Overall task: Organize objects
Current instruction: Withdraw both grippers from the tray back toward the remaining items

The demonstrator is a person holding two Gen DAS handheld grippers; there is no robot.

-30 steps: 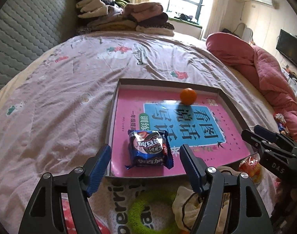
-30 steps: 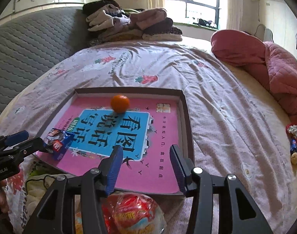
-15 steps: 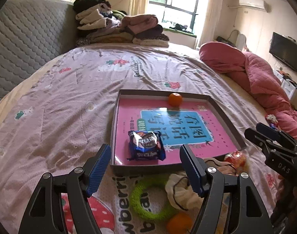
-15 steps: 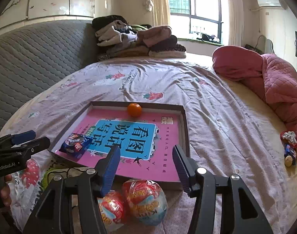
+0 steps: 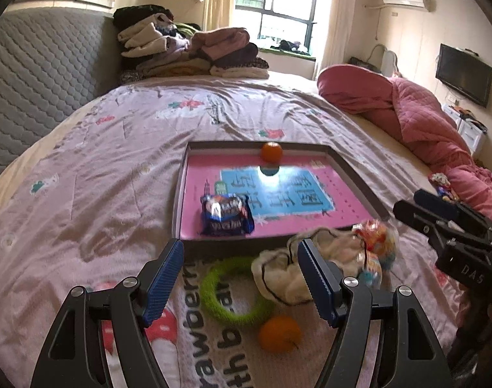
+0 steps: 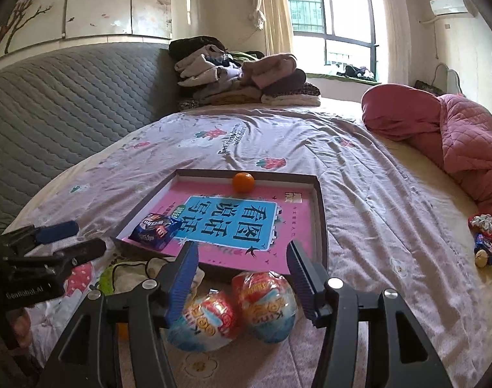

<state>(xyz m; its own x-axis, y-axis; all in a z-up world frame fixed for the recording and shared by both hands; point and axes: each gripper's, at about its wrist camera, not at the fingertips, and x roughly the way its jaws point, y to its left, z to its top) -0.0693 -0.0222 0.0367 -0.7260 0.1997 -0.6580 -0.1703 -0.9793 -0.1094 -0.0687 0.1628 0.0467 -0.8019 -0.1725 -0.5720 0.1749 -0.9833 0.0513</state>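
Left gripper [image 5: 241, 283] apart, empty. Right gripper [image 6: 242, 278] apart, empty, jaws just been opening; two wrapped eggs [image 6: 233, 310] on bedspread [image 5: 100, 168] below it. Tray [image 6: 320, 213] holds biscuit pack [image 5: 227, 215], orange [image 6: 243, 182]. Advice: straddle one egg, close gently, foil slippery. Soft bed, cluttered bedroom.

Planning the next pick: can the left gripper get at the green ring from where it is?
Probably yes. The left gripper is open and empty, and the green ring lies flat on the bedspread just ahead between its fingers. The cream cloth bag touches the ring's right edge and might snag.
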